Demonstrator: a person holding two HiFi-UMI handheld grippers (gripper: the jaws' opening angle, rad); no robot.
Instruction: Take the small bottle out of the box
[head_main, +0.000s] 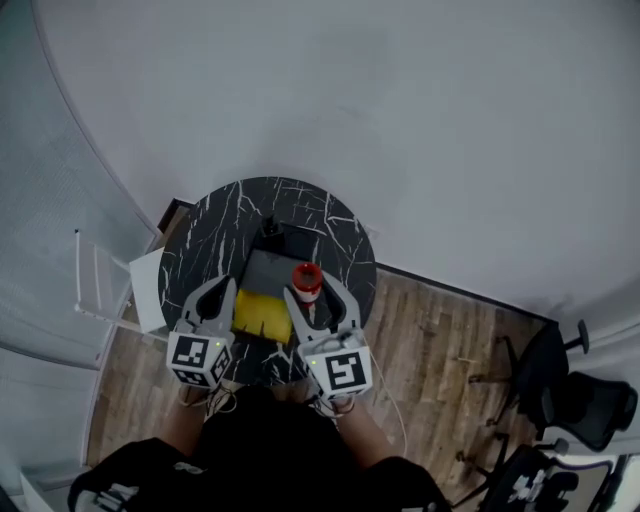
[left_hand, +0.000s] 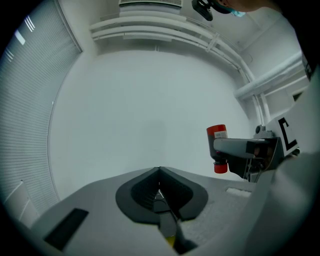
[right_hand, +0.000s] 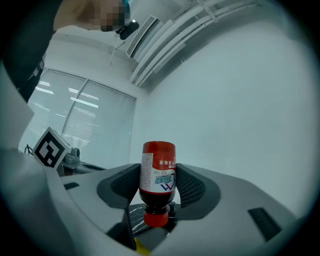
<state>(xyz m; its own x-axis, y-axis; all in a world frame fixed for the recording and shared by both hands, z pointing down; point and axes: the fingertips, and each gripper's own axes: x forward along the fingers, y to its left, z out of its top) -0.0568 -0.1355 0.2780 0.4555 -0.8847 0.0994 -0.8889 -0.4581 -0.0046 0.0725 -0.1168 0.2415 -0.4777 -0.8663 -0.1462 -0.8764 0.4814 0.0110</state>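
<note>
Red-capped small bottle inverted in clenched right tool, clear above the box rim; left tool closed, empty.

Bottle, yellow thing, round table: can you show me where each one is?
small bottle (right_hand: 158, 172): right gripper view, on its label.
yellow thing (head_main: 262, 312): head view, on its middle.
round table (head_main: 215, 225): head view, on a bare patch of its black top.

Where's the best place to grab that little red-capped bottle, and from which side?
Its labelled middle, from the two sides, as the right gripper does: fingers on each flank of the small bottle. The body is straight-walled and widest there; the neck by the cap narrows, so a grip would probably slip.
</note>
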